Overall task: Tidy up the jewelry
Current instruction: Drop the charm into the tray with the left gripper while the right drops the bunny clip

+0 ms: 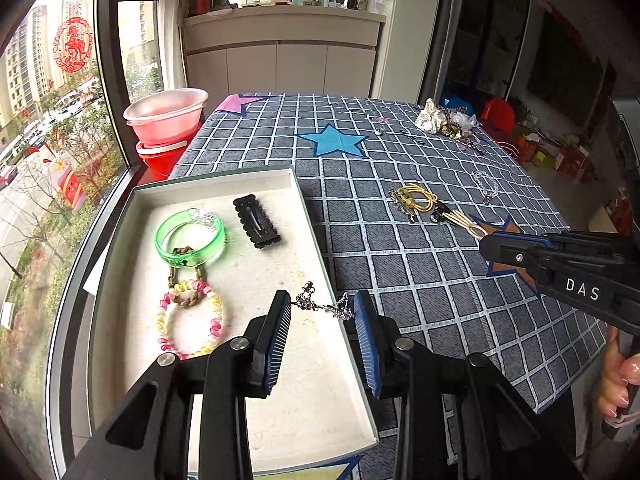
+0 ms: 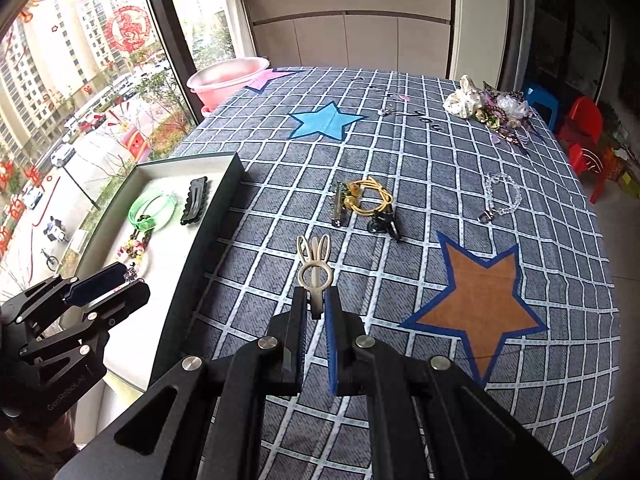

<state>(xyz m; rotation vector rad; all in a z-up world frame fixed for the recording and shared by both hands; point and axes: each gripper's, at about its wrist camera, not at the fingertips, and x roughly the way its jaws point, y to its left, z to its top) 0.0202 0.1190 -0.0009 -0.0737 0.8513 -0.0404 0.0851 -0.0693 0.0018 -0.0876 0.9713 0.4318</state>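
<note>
A: Left wrist view first: our left gripper [image 1: 322,312] hangs over the near end of the tray [image 1: 320,236], its tongs wide apart, and a silver chain [image 1: 322,305] lies between them across the tray's right rim. Nothing is clamped there.

B: Agreed. We judge that chain is only just in, half draped on the rim. Beyond it in the tray we see the bead bracelet [image 1: 192,320], the green bangle [image 1: 190,238] and the black clip [image 1: 257,221].

A: On the right wrist view, our right gripper [image 2: 316,312] has its tongs together on the stem of a cream rabbit-ear clip [image 2: 315,266], held above the cloth [image 2: 400,280].

B: So the step in hand, we'd say, is carrying that clip to the tray, which sits to our left by the window.

A: Next we need to swing left, clear the tray's dark wall, keep off the left gripper [image 2: 108,284], then part the tongs over bare lining.

B: Farther out on the cloth, we still have the yellow bands [image 2: 370,198], a clear bracelet [image 2: 502,196] and a heap of scrunchies [image 2: 486,106] to sort.

A: We're under halfway, by our reckoning.
</note>
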